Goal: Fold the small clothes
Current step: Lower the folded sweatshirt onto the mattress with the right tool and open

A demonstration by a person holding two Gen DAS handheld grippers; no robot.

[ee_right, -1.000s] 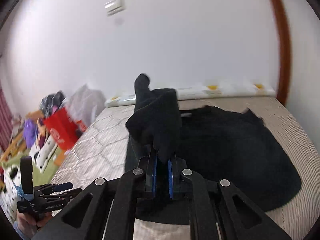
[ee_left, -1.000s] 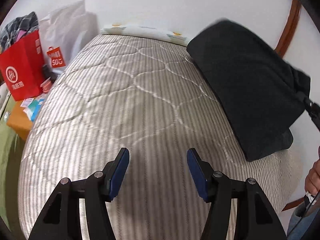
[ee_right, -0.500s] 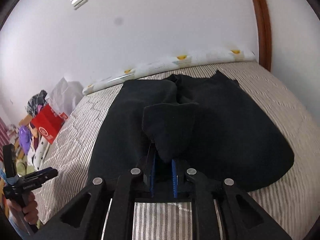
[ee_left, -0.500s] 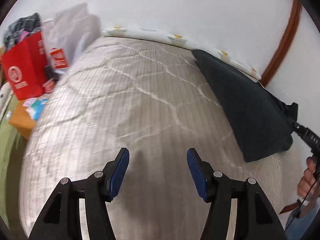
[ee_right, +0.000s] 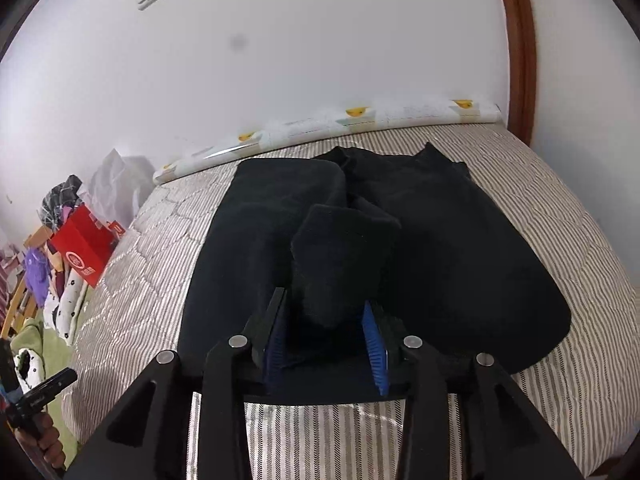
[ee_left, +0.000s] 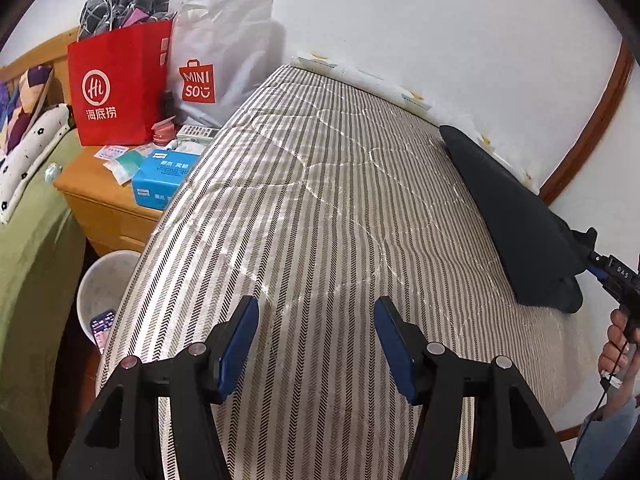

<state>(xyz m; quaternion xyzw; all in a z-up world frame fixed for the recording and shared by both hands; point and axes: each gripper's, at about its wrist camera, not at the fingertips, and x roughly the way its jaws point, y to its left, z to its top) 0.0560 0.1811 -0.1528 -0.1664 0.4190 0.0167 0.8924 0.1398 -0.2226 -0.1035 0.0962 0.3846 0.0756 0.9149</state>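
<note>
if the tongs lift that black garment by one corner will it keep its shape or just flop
Probably flop: the black garment lies limp on the striped mattress, with a folded lump slumped between the open right tongs. The fuzzy surface should grip rather than slip. It looks light, though one corner would likely let the fold fall out; the open left tongs could support it.

Readable only in the left wrist view, all around the red paper bag: on its face a white ring enclosing "Hi", with the Chinese characters "海底捞" beneath. Just right of it, on the translucent white plastic bag, a red shopping-bag logo reading "MINI SO". Below and in front, white Chinese characters on the blue box, too small to read. Far right of the red bag, "DAS" on the black body of the right hand-held gripper.
</note>
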